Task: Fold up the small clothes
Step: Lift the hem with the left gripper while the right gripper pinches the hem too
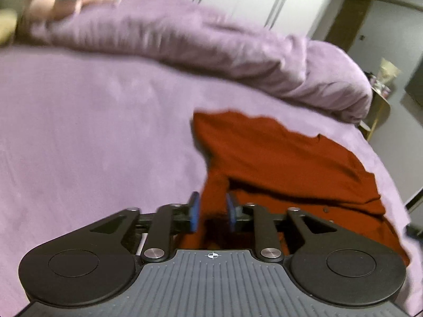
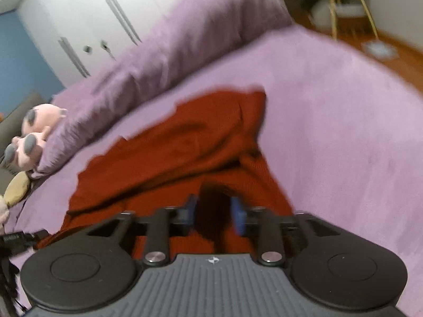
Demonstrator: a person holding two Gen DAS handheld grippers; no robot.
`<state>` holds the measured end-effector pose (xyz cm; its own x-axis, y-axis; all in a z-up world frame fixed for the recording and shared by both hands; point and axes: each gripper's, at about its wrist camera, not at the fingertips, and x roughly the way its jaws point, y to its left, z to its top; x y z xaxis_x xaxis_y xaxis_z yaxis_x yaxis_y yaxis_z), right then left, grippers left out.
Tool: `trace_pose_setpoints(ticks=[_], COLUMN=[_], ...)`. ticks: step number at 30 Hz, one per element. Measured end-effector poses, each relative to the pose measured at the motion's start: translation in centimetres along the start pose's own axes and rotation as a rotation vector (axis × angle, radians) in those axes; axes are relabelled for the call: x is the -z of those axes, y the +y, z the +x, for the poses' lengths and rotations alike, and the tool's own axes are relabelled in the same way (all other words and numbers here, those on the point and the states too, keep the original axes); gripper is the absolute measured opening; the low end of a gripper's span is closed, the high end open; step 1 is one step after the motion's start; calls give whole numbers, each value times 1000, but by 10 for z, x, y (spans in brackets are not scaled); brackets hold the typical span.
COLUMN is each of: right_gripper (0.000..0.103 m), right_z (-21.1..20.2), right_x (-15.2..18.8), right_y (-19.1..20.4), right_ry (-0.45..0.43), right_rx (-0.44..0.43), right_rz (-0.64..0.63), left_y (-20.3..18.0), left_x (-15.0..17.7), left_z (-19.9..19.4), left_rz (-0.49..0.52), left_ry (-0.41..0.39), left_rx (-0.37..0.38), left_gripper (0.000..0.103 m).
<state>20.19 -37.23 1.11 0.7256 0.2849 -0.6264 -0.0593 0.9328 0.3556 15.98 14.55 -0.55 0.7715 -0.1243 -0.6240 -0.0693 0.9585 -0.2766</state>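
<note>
Left gripper [image 1: 212, 212]: jaws partly apart, blue pads [image 1: 194, 211] on either side of a raised strip of the red cloth; the strip fills the gap, but blur hides whether the pads press on it.
Right gripper [image 2: 214, 215]: jaws wider apart, with a dark fold of the same cloth in the gap; there looks to be space beside the pads [image 2: 239, 216], so no firm hold shows.
Red garment [image 1: 277, 158]: a small rust-red knitted piece, rumpled and partly doubled over, lying on the bed right in front of both grippers and stretching away from them; its near edge rises into their jaws.
Bed [image 1: 79, 132]: covered in a lilac sheet, bare around the garment.
Duvet [image 1: 211, 45]: lilac, bunched in a long roll along the far side of the bed, well apart from the garment.
Soft toys [image 2: 34, 132]: pink with grey patches, at the end of the duvet roll.
Wardrobe [image 2: 92, 13]: white doors with long handles, behind the bed.
</note>
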Motion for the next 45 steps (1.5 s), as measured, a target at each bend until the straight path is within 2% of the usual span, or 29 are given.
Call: trace_pose_setpoints(ticks=[1,2,4,7,11,15,18,19,21,22,24,26,34,39,43,45], right_gripper=[53,55,55,55,55,55,55,53,38,35,19,11,13,14,20,22], right_z=[-5,-6,-2,14,31,40,43,43,43,43,43,42,47,50,51,52], right_x=[-1,-1,1,6,11,8,9,10,12,12,13,13,11,12,10,10], right_y=[2,4,5,4,8,1,-1,0,2,2,1,2,-4,2,-3,-6], right_ry=[-9,-3,40,99,132,152,158,158,153,153,147,141,158,159,167,166], right_rx=[4,9,21,25,57,42,30,31,37,34,28,16,-9,1,-31,-45], right_rz=[-52,-95,-154,-186,-230,-186,-177,-188,-208,-209,-206,-204,-126,-146,-92,-57], left_y=[0,1,0,-5,-18,-21,-21,-21,-19,-17,-12,-10,-13,-17,-14,-14], left_x=[-2,-4,-7,-6,1,7,11,11,12,12,10,9,8,12,9,8], left_z=[-5,-9,-10,0,23,44,54,54,55,55,54,52,48,60,67,70], left_rz=[23,43,50,75,149,175,167,169,164,154,124,116,103,135,88,82], left_ry=[-27,-50,-40,1,82,133,167,169,166,167,171,169,173,205,223,228], left_rx=[-7,-1,26,43,54,37,25,19,20,31,47,59,105,121,169,174], left_gripper=[29,37,46,45,46,46,40,35,24,18,15,12,11,12,25,25])
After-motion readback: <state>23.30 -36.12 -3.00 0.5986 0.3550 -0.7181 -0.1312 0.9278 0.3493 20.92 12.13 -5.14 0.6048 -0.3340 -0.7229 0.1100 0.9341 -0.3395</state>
